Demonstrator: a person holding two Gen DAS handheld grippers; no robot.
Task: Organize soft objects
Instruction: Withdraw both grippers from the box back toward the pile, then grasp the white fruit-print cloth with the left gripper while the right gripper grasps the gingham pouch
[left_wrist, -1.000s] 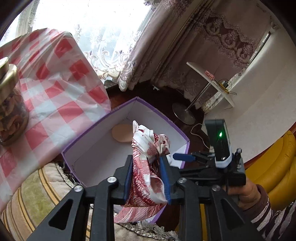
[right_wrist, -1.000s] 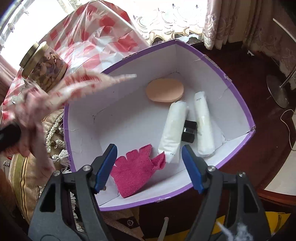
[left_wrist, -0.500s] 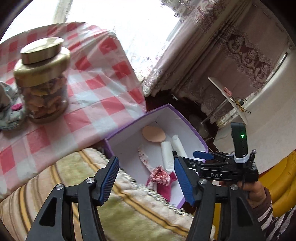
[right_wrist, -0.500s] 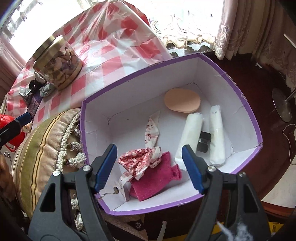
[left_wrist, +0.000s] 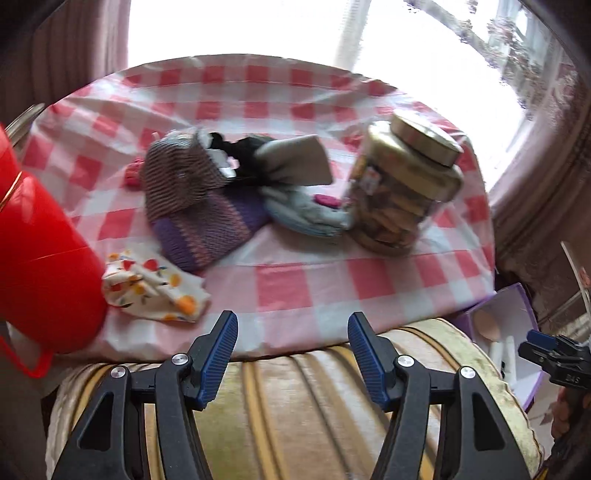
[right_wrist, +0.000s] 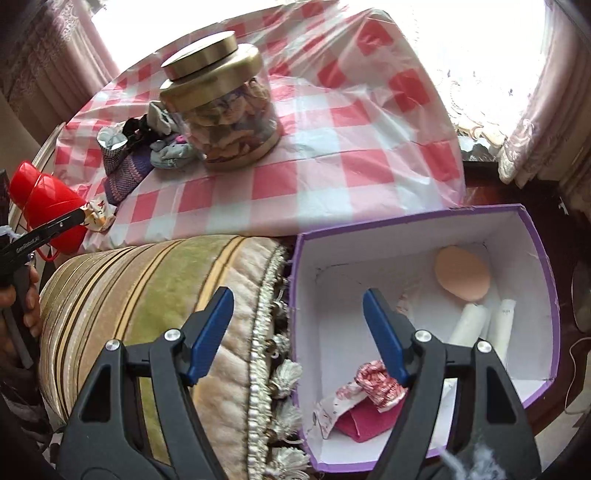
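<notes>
The worktop (left_wrist: 295, 284) wears a red-and-white checked cloth. A gold-lidded jar (left_wrist: 402, 188) stands on it; just left of the jar lie pale blue gloves (left_wrist: 306, 212), then a striped purple knit (left_wrist: 201, 206), a fruit-print cloth (left_wrist: 151, 286) and a red jug (left_wrist: 40, 258) farthest left.

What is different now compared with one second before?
The left tool let go of the red patterned cloth, which now lies in the purple box, then swung to face the table's soft things. Its jaws have just opened, nothing between them. The right tool stays open and empty.
</notes>
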